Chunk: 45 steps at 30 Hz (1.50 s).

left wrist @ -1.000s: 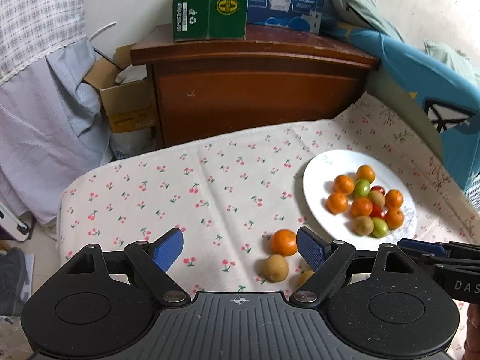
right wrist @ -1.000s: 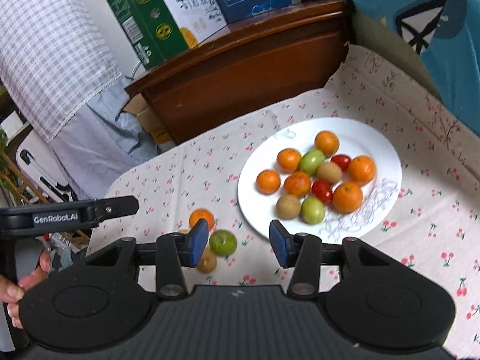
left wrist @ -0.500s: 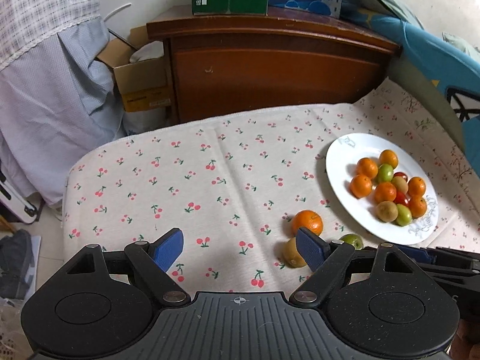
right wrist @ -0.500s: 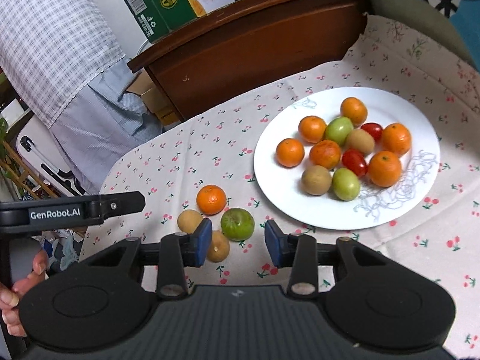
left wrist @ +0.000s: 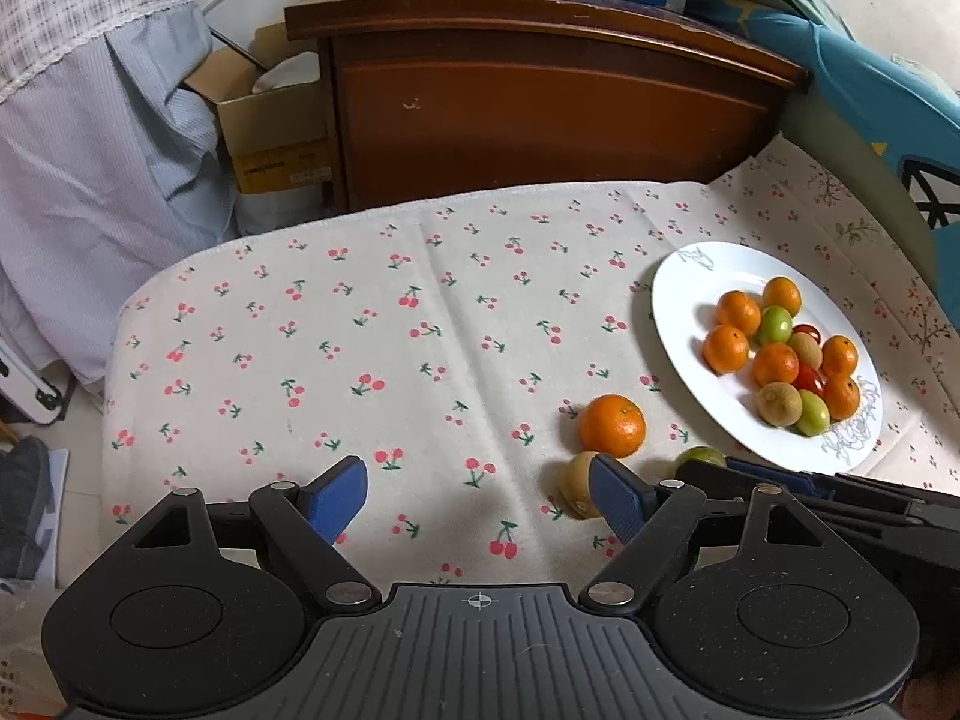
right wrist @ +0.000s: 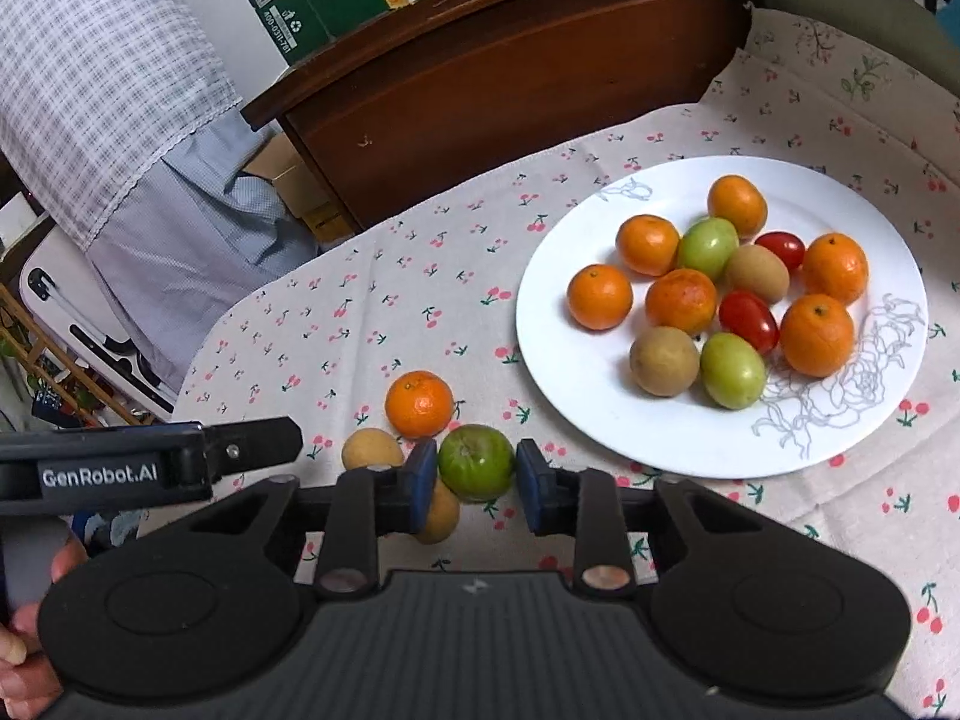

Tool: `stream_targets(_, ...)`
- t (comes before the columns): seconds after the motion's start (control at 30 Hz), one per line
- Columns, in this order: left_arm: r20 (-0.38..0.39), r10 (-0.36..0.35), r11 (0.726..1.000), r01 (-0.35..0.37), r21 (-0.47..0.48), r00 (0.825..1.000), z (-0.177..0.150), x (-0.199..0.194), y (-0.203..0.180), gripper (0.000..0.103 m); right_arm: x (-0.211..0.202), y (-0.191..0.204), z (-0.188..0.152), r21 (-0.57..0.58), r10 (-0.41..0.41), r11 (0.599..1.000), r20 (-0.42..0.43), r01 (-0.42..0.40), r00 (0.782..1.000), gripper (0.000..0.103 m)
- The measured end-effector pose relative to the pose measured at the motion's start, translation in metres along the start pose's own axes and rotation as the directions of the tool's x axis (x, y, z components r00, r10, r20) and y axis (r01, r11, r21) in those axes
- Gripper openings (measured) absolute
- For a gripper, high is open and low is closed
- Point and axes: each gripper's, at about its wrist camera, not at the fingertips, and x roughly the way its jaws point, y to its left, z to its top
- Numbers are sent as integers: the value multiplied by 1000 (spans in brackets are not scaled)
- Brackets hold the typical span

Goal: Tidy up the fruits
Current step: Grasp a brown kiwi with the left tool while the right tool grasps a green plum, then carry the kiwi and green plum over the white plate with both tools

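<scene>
A white plate (right wrist: 552, 360) (left wrist: 678, 324) holds several oranges, green fruits, kiwis and cherry tomatoes. Left of it, loose on the cherry-print cloth, lie an orange (right wrist: 418, 404) (left wrist: 612, 425), a green fruit (right wrist: 477, 462) (left wrist: 699, 456) and two brownish kiwis (right wrist: 372, 450) (right wrist: 441, 519). My right gripper (right wrist: 474, 477) has its jaws closing on the green fruit, with both blue pads against its sides. My left gripper (left wrist: 477, 501) is open low over bare cloth. Its right pad stands just beside one kiwi (left wrist: 576, 492).
A dark wooden cabinet (left wrist: 540, 90) with green and blue cartons on top stands behind the table. Cardboard boxes (left wrist: 270, 138) and hanging fabric (left wrist: 90, 150) fill the left. A blue cushion (left wrist: 870, 90) lies at the right. A hand (right wrist: 18, 660) grips the left tool.
The right gripper came down and forward to the green fruit and narrowed its jaws around it. The left gripper sank a little toward the cloth and stayed open.
</scene>
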Motion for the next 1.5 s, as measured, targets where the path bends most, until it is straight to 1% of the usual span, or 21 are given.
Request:
stream_targets(0.1, -7, -10, 1000, 10, 11, 1000, -2, 2, -2, 76, -3, -1, 1, 7, 4, 1000, -8, -4, 1000, 28)
stream_targets(0.33, -11, -66, 997, 67, 33, 998, -4, 9, -13, 67, -22, -11, 4, 54, 5, 999, 18, -6, 1000, 28)
stream_targets(0.43, -19, -75, 996, 76, 43, 997, -5, 15, -19, 61, -29, -16, 4, 63, 5, 998, 16, -6, 1000, 28)
stream_targets(0.5, -23, -79, 996, 80, 49, 997, -6, 19, -22, 55, -32, -18, 3, 68, 8, 998, 16, -10, 1000, 28)
stream_targets(0.67, -26, -84, 994, 86, 63, 996, -9, 26, -29, 52, -36, -22, 2, 68, 7, 998, 12, -8, 1000, 28)
stream_targets(0.87, -37, -91, 992, 94, 86, 995, -12, 34, -35, 38, -33, -21, -2, 55, 8, 998, -14, -7, 1000, 28)
stream_targets(0.93, -27, -80, 991, 83, 102, 996, -13, 36, -37, 35, -30, -20, -5, 46, -3, 999, -26, 4, 1000, 28)
stream_targets(1.03, -22, -93, 989, 94, 115, 995, -13, 36, -39, 26, -26, -19, -7, 26, -13, 1000, -46, 14, 999, 29)
stream_targets(1.13, -18, -92, 987, 94, 127, 996, -14, 35, -41, 25, -26, -20, -7, 29, -11, 1000, -42, 12, 999, 29)
stream_targets(1.23, -19, -96, 988, 97, 123, 995, -14, 35, -40, 25, -25, -19, -9, 21, -17, 1000, -51, 18, 999, 31)
stream_targets(1.3, -23, -99, 988, 101, 113, 995, -13, 35, -39, 25, -24, -18, -9, 16, -22, 1000, -53, 23, 998, 31)
stream_targets(1.4, -22, -96, 987, 98, 125, 995, -14, 35, -40, 25, -23, -18, -9, 9, -25, 1000, -51, 26, 998, 31)
stream_targets(1.5, -17, -106, 986, 108, 125, 994, -14, 35, -40, 25, -21, -16, -11, -2, -34, 999, -52, 34, 998, 29)
